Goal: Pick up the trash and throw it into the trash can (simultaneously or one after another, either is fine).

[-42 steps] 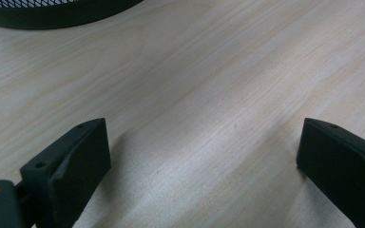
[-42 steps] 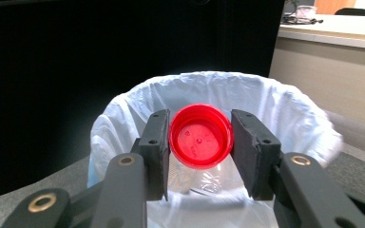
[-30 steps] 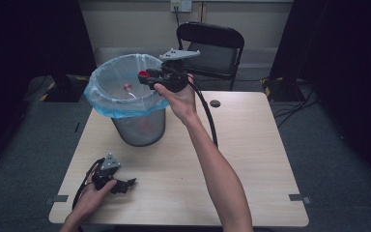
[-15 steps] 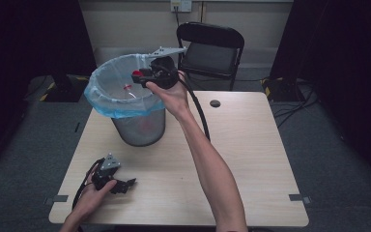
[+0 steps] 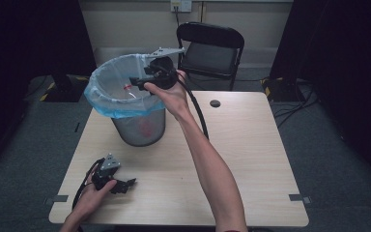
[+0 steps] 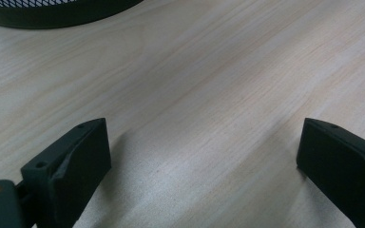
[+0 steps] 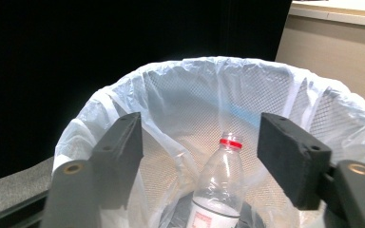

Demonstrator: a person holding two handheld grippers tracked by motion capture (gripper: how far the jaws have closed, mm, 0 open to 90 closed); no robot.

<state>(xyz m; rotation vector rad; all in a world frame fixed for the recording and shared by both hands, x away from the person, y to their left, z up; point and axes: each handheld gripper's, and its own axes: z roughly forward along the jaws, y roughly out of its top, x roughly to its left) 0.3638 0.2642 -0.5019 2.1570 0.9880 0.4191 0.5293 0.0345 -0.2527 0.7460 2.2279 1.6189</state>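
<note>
The plastic bottle [image 7: 221,185], clear with a red neck ring, stands inside the mesh waste bin [image 5: 140,126], below the rim and free of any grip. The bin, lined with a pale blue bag [image 5: 107,101], sits on the wooden table [image 5: 251,154] toward its far left corner, and everything else here is placed by it.

A second ago the right gripper [image 5: 136,82] hung over the bin's mouth with its jaws shut; its jaws have just been opening and now stand well apart, nothing pressed between them, the bottle seen beyond and below them in the right gripper view. By my reading the bottle has been let go into the bin, so the drop looks done and the hand can draw back from the rim.

The left gripper [image 5: 126,183] rests on the table well in front of the bin, near the front edge, jaws spread wide over bare wood and holding nothing.
</note>
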